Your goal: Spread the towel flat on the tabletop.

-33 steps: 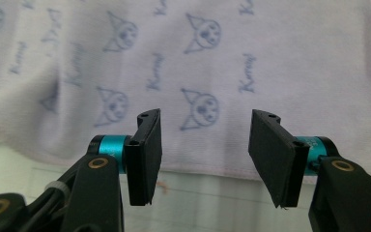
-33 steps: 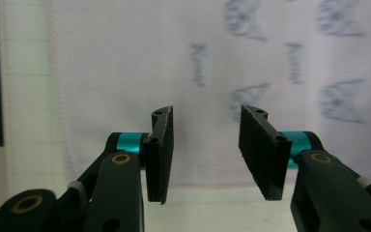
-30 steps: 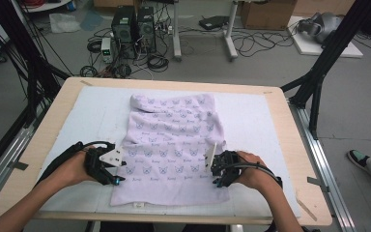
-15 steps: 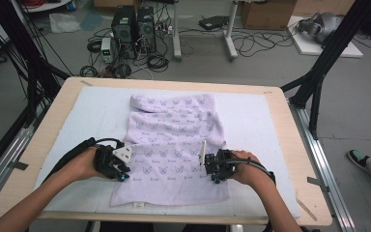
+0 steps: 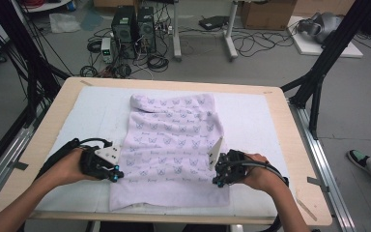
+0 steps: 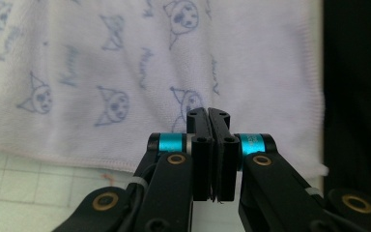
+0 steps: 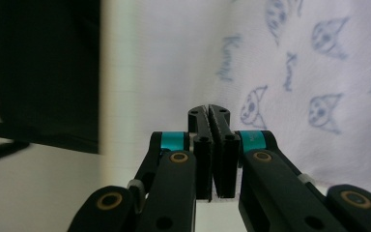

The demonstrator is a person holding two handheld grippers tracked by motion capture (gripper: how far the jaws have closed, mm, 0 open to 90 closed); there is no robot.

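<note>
Towel (image 5: 174, 145), pale lilac w/ small cat-face print, lies flat lengthwise mid-worktop (image 5: 294, 159) on a white mat (image 5: 92, 116). Left gripper (image 5: 114, 175) sits at towel's left edge near its front end, right gripper (image 5: 217, 181) at towel's right edge opposite. Both pairs of jaws have just been closing and now stand together; in each gripper view they look pressed tip to tip, and whether any towel edge is pinched between them can't be told. Towel's front hem lies close to worktop's front edge.
</note>
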